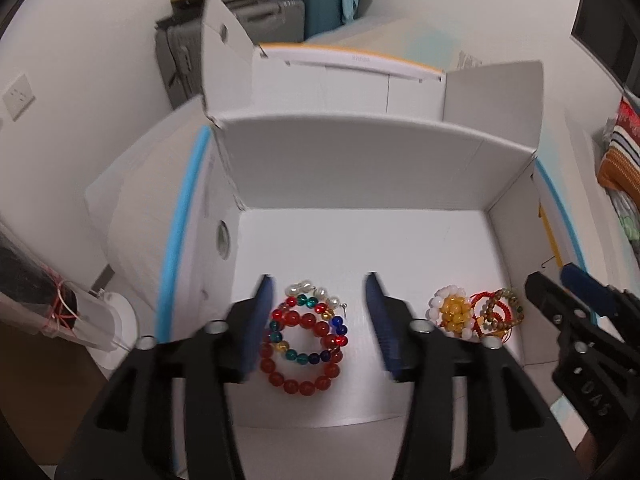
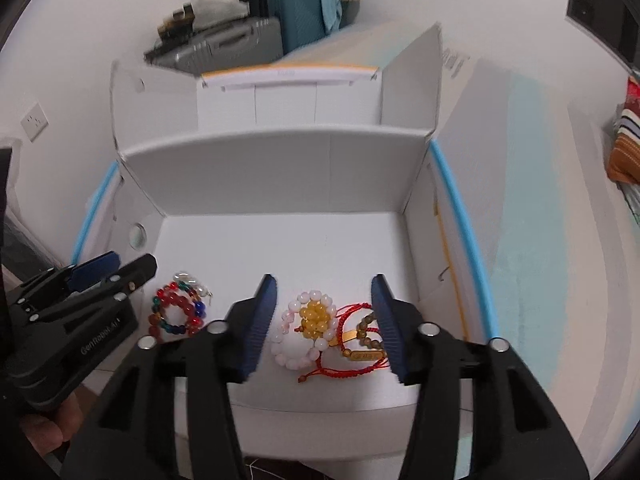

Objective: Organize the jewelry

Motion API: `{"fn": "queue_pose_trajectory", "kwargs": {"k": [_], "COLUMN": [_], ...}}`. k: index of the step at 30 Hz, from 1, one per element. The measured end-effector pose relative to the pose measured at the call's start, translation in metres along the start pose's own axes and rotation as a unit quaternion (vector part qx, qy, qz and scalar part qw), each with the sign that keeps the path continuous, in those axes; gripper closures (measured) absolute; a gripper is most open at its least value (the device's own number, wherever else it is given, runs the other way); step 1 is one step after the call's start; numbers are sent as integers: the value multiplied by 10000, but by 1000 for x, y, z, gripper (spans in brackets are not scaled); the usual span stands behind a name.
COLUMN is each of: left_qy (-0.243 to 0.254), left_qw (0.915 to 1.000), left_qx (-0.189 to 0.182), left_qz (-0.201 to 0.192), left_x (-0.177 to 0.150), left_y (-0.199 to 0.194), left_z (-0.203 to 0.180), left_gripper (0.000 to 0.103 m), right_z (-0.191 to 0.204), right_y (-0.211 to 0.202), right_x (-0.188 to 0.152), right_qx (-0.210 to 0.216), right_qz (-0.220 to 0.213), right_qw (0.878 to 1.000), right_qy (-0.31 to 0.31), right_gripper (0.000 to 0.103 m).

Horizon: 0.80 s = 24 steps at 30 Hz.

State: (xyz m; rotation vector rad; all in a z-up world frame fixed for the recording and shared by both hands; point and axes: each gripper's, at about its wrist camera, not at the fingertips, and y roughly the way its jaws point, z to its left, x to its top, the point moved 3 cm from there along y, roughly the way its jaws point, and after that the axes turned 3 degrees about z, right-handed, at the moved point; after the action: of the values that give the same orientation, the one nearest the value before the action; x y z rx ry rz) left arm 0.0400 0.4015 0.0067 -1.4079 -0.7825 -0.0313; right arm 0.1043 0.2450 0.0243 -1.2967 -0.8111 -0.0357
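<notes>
An open white cardboard box point(image 1: 360, 168) point(image 2: 280, 168) holds two heaps of jewelry on its floor. The left heap has a red bead bracelet point(image 1: 304, 354) point(image 2: 176, 312), a multicoloured bead bracelet and a pearl one. The right heap has a white and yellow bead bracelet point(image 1: 450, 314) point(image 2: 308, 330), red cord bracelets point(image 2: 348, 360) and a brown bead bracelet point(image 1: 500, 310). My left gripper point(image 1: 320, 320) point(image 2: 116, 270) is open above the left heap. My right gripper point(image 2: 324, 320) point(image 1: 556, 284) is open above the right heap. Neither holds anything.
The box flaps stand up at the back and sides. A second white box point(image 1: 348, 76) stands behind it. Suitcases point(image 1: 280, 12) stand by the far wall. A clear container point(image 1: 72, 320) lies at the left. Striped fabric point(image 1: 620, 152) is at the right.
</notes>
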Motion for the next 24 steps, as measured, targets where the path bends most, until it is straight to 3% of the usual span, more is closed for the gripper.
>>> {"fn": "queue_pose_trajectory", "kwargs": {"k": [3,9,15,24], "left_qy": [-7,-19,35,116], "left_qw": [9997,9973,9949,9943], "left_qx": [-4,-38,-101,-111], "left_qz": [-250,-727,-1001,-1050], "left_x": [-7,-26,-52,-87], "left_y": [-20,-58,-78,-76], "left_z": [2,7,6,6], "left_gripper": [27,9,6,6], "right_z": [-2,-9,-16,-19], "right_y": [-20,-58,-80,-84], "right_x": [-5,-24,-49,-81], "right_qx": [12,-69,-112,-255], "right_qz": [-197,-618,-857,-1058], "right_qw": [9998,9981,9963,9940], "right_qy": [-4,-56,-17,90], "right_gripper": [38,18,8,8]}}
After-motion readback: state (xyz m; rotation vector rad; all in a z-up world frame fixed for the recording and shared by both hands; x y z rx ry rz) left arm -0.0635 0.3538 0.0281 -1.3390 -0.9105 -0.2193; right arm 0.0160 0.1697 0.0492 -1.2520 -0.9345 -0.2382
